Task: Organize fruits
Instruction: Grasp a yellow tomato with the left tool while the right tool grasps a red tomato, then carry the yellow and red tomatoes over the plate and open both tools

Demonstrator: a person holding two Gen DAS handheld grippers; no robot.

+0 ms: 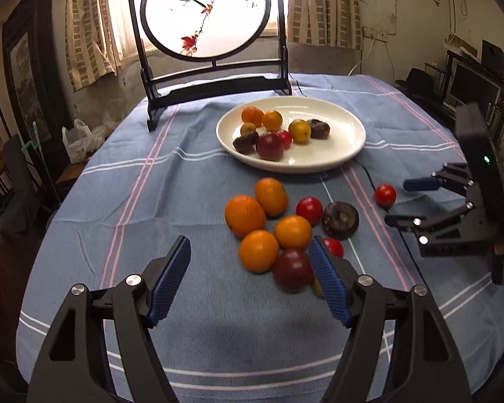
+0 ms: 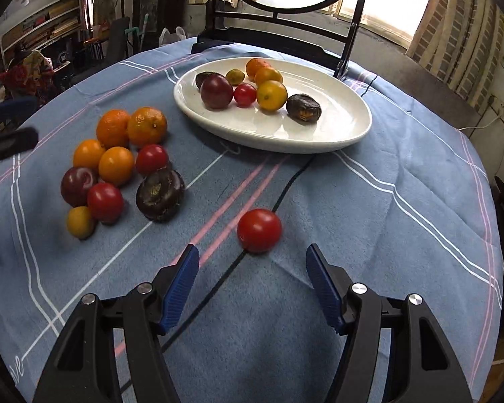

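Right wrist view: the right gripper [image 2: 252, 283] is held with fingers open and empty just short of a lone tomato [image 2: 259, 230] on the desk [image 2: 403, 201], which could be nudged and rolled away from the plate [image 2: 336, 134] by an off-centre closure; the left gripper [image 1: 248, 280], likewise open, is seen beside the fruit pile [image 1: 268, 221].

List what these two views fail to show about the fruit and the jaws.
- Small yellow fruit: left wrist view, mostly hidden behind the left gripper's right finger.
- Dark red plum: left wrist view, motion-blurred; contact with that finger is unclear.
- Left gripper in the right wrist view: cut off by the left edge, jaws unreadable there.
- Dark fruit on the plate: its kind is unclear in either view.
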